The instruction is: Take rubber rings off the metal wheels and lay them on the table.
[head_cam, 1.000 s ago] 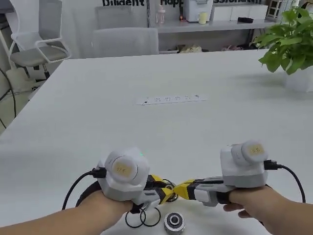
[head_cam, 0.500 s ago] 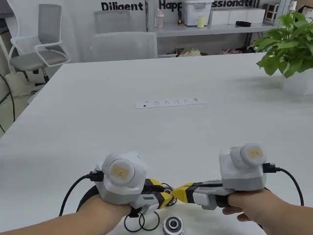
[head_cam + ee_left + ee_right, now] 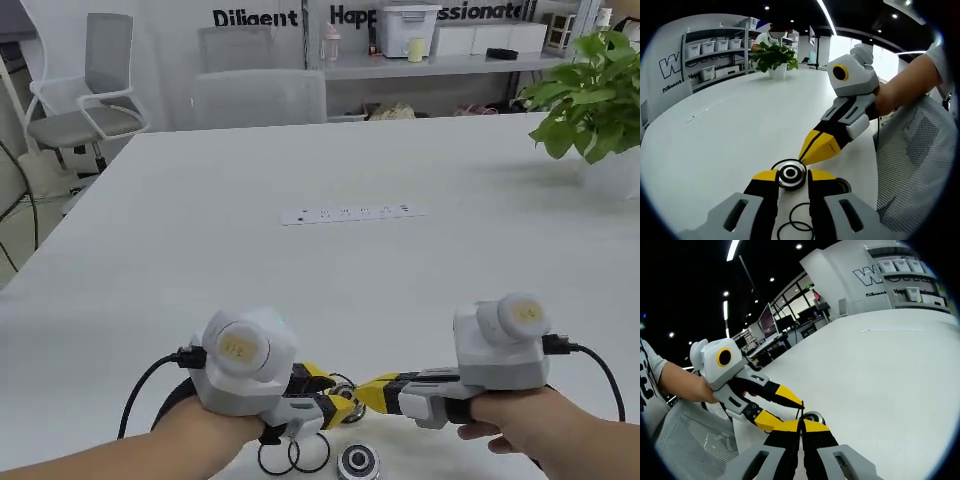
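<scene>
A small metal wheel with a black rubber ring round its rim is held just above the white table, clamped between my left gripper's yellow jaws. My right gripper comes in from the right and its shut tips pinch the ring at the wheel's rim. In the right gripper view a thin black strand rises from my right gripper beside the wheel. Both tips meet low in the head view, left gripper and right gripper. Two loose rubber rings lie on the table below, with a second wheel beside them.
A white power strip lies mid-table. A potted plant stands at the far right. Chairs line the far edge. A mesh chair back is close behind the near edge, where the work happens.
The head camera has tilted slightly. Both grippers stay tip to tip on the wheel, almost where they were.
</scene>
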`<state>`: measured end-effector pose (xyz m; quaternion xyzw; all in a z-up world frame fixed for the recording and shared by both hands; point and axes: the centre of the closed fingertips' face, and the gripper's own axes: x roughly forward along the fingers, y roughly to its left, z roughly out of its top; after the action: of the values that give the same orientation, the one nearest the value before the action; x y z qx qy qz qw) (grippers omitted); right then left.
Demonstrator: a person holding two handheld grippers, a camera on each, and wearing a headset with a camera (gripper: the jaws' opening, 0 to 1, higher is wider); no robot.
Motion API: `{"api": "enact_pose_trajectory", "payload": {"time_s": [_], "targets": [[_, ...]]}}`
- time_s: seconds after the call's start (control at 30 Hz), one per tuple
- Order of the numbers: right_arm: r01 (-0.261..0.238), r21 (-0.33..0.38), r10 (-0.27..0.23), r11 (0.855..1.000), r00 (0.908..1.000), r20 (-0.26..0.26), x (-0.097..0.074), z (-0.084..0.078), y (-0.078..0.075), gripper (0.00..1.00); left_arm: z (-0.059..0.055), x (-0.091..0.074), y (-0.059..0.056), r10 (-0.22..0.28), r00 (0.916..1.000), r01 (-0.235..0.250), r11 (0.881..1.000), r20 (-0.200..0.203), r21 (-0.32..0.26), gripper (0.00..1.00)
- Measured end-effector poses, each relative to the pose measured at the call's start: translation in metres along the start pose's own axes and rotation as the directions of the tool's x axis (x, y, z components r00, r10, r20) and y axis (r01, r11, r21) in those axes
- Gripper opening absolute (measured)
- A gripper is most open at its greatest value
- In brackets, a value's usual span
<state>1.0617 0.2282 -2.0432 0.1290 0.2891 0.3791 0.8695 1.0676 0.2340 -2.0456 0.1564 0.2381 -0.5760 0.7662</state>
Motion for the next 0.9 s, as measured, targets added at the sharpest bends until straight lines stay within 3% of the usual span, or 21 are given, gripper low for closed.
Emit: {"api": "enact_pose_trajectory", "payload": {"time_s": [0.37, 0.57, 0.9], "targets": [[0.0, 0.004, 0.0, 1.0, 0.9999, 0.016, -0.003, 0.005, 0.001, 0.0, 0.006, -0.017, -0.003, -0.004, 0.9996, 0.005, 1.0, 0.027, -0.01, 0.25], [-0.002, 0.005, 0.002, 1.0, 0.9998, 0.021, -0.004, 0.007, 0.002, 0.0, 0.008, -0.028, -0.002, -0.002, 0.9991, 0.004, 0.999, 0.042, -0.044, 0.3], [-0.005, 0.014, 0.005, 1.0, 0.9997, 0.022, -0.007, 0.009, 0.005, 0.0, 0.014, -0.052, 0.001, 0.02, 0.9976, -0.019, 1.0, 0.066, -0.02, 0.41]]}}
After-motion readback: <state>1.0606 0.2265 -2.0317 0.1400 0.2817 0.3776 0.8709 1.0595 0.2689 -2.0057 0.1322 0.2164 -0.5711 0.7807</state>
